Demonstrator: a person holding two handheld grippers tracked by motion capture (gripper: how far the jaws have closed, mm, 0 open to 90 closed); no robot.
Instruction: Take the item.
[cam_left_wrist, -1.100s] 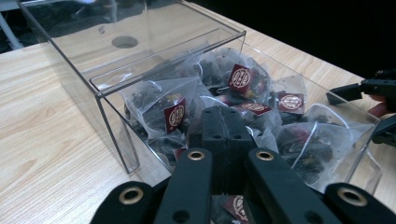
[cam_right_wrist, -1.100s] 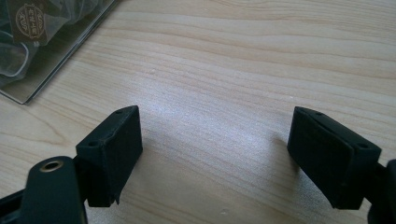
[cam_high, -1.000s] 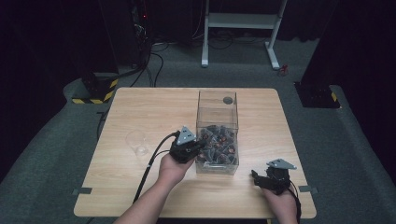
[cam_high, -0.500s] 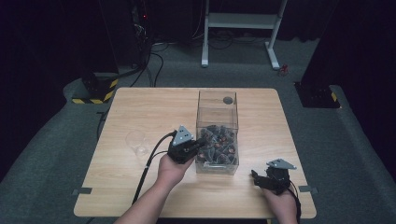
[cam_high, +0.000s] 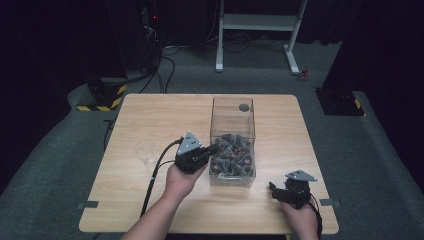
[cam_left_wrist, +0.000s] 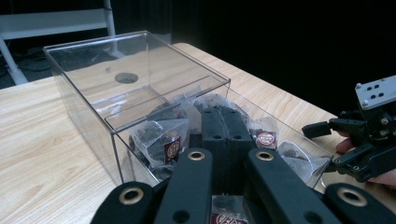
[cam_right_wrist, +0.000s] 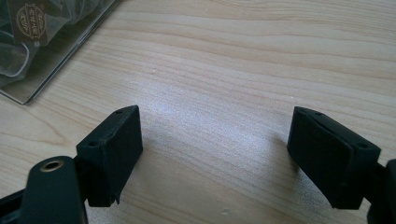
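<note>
Left claw (cam_high: 214, 148) at centre of high view pokes over clear box (cam_high: 232, 142) rim, nearer than right claw (cam_high: 274, 190) lower right; left gripper view: jaws together above tea bags (cam_left_wrist: 161, 135) mid-frame; right gripper view: jaws apart over bare bench (cam_right_wrist: 243, 70).

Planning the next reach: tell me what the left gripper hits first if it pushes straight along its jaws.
Probably the tea bags heaped in the clear box: the left gripper, jaws together, already points in over the box's near rim. Exact depth is unclear.

Dark lab: black curtains (cam_high: 60, 45), hazard-striped base (cam_high: 102, 97).
</note>
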